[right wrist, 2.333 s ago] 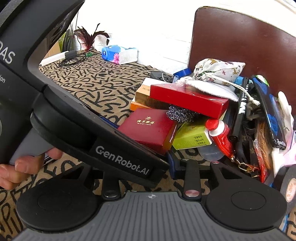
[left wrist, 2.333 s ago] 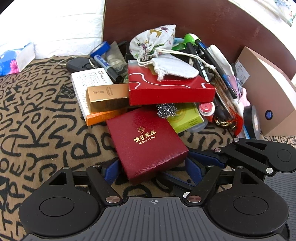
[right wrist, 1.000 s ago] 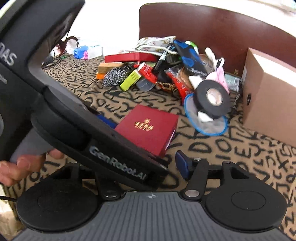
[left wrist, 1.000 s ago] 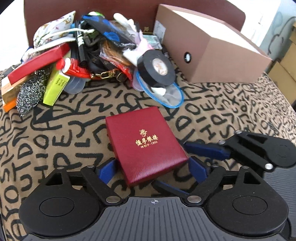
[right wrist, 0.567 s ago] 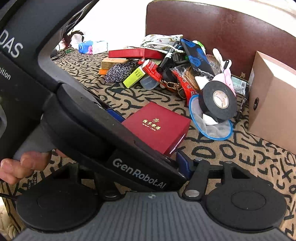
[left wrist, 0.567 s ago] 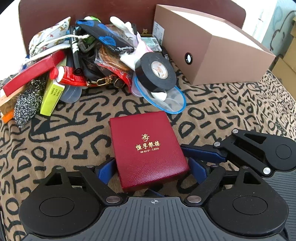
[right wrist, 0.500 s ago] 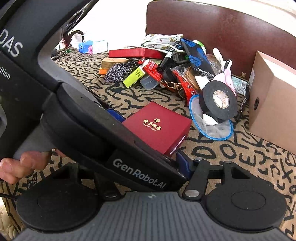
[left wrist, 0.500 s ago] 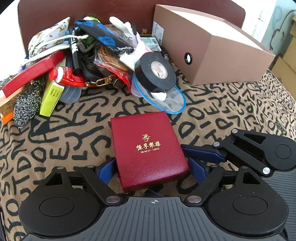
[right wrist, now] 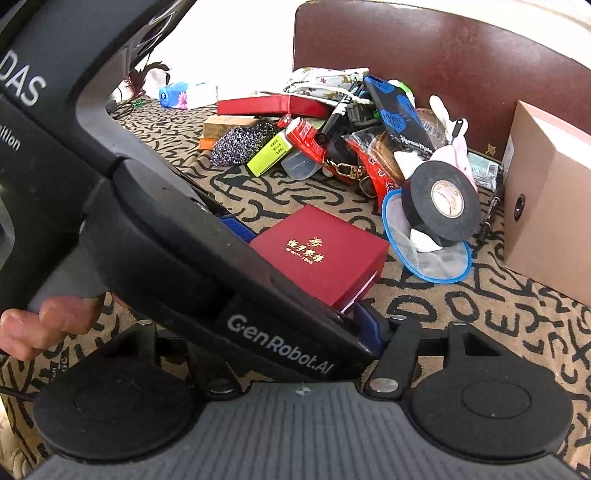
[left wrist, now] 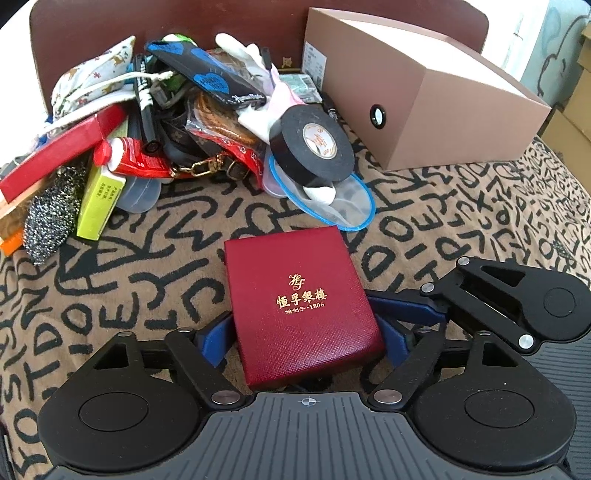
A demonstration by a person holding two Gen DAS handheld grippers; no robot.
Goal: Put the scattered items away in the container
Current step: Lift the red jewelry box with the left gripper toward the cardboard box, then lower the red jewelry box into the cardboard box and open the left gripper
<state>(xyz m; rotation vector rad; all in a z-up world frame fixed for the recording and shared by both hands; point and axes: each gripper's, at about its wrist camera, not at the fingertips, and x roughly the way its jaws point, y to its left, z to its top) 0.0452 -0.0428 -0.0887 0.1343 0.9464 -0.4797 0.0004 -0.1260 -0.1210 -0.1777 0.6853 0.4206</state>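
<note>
My left gripper [left wrist: 304, 338] is shut on a dark red jewellery box [left wrist: 299, 299] with gold lettering, held low over the patterned cloth. The box also shows in the right wrist view [right wrist: 325, 254], with the left gripper's body across the left of that view. My right gripper [right wrist: 369, 325] sits just right of the box; one blue finger [right wrist: 365, 325] shows and the other is hidden, so its state is unclear. The tan container box [left wrist: 417, 88] stands at the back right, also in the right wrist view [right wrist: 546, 199].
A pile of items lies at the back left: black tape roll [left wrist: 312, 144], blue-rimmed strainer [left wrist: 340, 199], green box [left wrist: 99, 195], steel scrubber [left wrist: 51, 218], red flat box [left wrist: 59, 151], floral pouch [left wrist: 96, 77], phone case [left wrist: 207, 81]. A brown headboard [left wrist: 258, 22] stands behind.
The left gripper has carried the red box away from the pile toward the right, then nearly stopped; in the last half second the view has barely shifted.
</note>
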